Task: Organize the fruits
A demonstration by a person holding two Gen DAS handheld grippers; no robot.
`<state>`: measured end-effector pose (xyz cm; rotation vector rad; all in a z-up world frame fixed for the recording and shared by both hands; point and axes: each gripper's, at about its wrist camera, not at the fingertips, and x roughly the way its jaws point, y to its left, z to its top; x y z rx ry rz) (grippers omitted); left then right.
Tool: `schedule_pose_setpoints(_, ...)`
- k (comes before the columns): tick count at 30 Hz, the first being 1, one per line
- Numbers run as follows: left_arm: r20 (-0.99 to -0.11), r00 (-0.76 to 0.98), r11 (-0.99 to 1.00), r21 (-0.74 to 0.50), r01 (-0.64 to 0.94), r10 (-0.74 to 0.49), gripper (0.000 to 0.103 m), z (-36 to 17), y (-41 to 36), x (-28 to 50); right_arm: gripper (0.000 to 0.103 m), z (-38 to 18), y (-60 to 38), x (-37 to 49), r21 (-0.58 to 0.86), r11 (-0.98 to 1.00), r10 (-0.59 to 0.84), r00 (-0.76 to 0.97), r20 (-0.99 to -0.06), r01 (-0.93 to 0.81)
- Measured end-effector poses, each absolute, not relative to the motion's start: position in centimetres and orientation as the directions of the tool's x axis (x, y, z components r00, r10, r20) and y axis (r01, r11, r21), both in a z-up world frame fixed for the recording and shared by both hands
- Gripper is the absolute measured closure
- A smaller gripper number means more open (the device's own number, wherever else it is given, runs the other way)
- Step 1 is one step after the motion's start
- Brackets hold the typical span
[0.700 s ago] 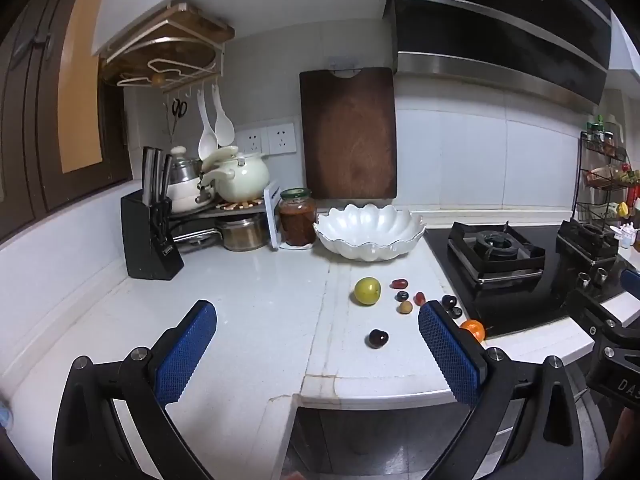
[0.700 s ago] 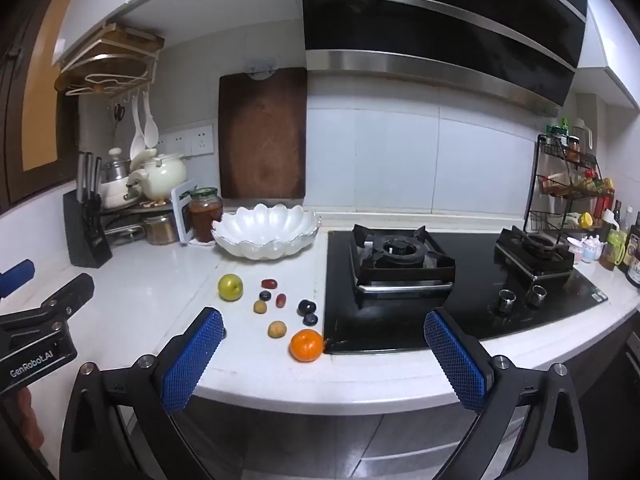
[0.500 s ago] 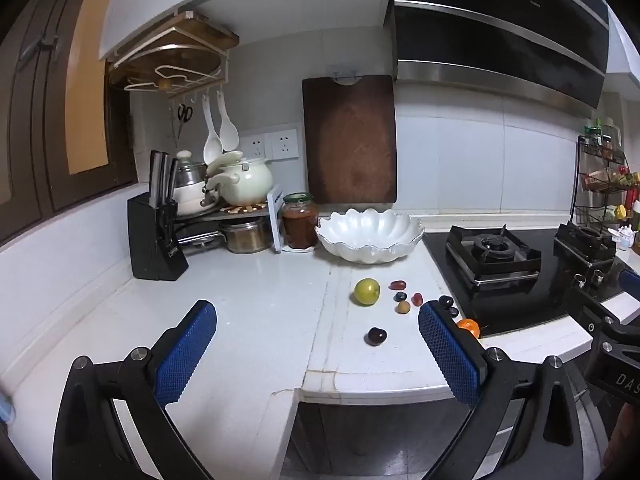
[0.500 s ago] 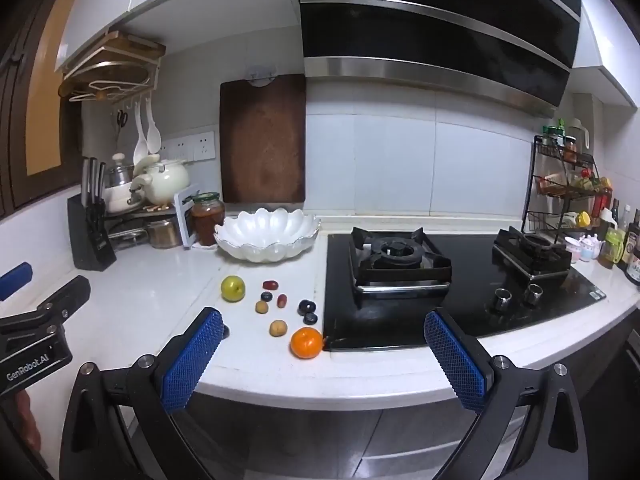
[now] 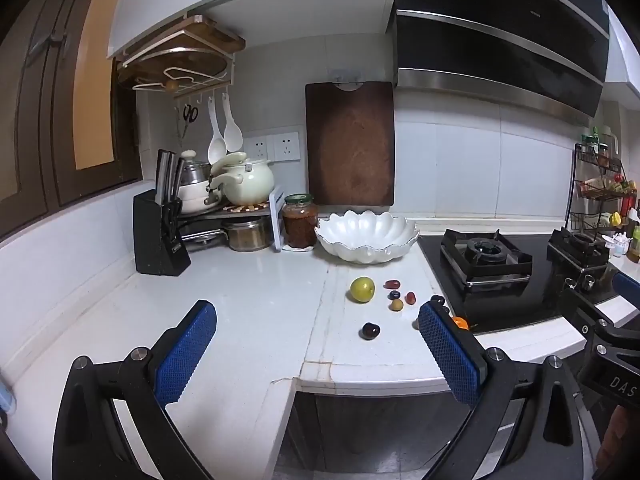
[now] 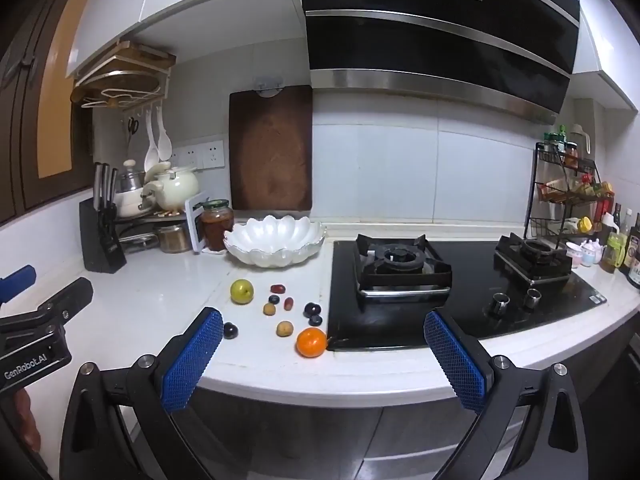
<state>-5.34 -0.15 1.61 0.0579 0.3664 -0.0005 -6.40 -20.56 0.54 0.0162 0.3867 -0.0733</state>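
A: What is on the white stone counter point(image 6: 160, 300)?

B: Lots of little fruits. A round yellow-green fruit point(image 6: 241, 291) is the one most to the left and the biggest. A round orange tangerine point(image 6: 311, 342) sits near the front edge, just beside the corner of the black glass stove point(image 6: 460, 312).

A: And the small ones?

B: Two small red oval fruits point(image 6: 277, 289) lie near the green one. There is a tiny dark blue berry point(image 6: 274, 299), two small tan round fruits point(image 6: 284, 328), and a pair of dark purple fruits point(image 6: 311, 309) close to the stove. One more dark round fruit point(image 5: 370, 331) sits alone, nearer the front.

A: Is any fruit in the big white bowl with the wavy petal rim point(image 6: 276, 246)?

B: I can't see any in it. The bowl stands behind the fruits, near the wall. A glass jar of brown-red stuff point(image 6: 217, 225) is just beside it on the left.

A: What are the grippers doing?

B: The left gripper with blue bumpy pads point(image 5: 316, 340) is spread wide. Nothing is between its fingers. It hangs over the counter edge, in front of the fruits.

A: And the other one?

B: The right gripper with blue bumpy pads point(image 6: 324, 354) is spread wide too, and holds nothing. It hangs in front of the counter, with the tangerine ahead of it. No fruit is touched by either one.
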Motion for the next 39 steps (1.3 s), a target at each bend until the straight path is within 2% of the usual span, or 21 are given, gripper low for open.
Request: schedule_pose_setpoints(39, -0.34, 0.94, 0.999, 0.054, 0.0, 0.018, 0.0, 2.2, 0.4, -7.2, 0.001, 1.5, -19.8, -7.5, -0.022, 0.998, -0.063, 0.934, -0.353, 0.058)
